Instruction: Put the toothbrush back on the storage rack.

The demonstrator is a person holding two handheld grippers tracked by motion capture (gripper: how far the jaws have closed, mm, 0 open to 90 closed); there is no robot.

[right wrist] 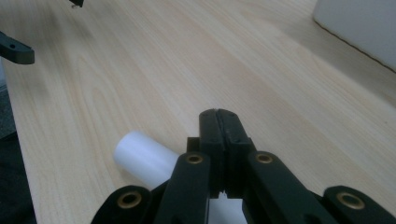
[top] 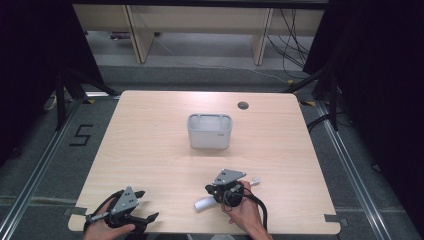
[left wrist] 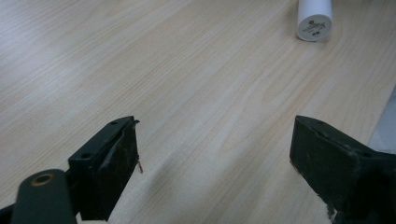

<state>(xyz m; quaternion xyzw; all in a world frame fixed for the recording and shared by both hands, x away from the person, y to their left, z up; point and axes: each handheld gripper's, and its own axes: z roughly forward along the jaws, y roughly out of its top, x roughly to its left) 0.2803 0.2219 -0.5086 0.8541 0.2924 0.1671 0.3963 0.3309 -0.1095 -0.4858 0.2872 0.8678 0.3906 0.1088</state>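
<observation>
Tube (top: 204,203), white, lying on table beside right claw (right wrist: 219,114), pressed together; left claw (left wrist: 215,154) spread.

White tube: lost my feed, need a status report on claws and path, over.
Left claw open, holding nothing. Right claw shut, over the white tube, not gripping it. Tube flat on table. Path to white bin clear.

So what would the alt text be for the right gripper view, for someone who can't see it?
The right tool, black, with its two jaws pressed shut and nothing between them, hangs over a pale wooden table. A white tube lies on the table just beneath it and to the left, and a corner of a white bin shows at the upper right.
</observation>
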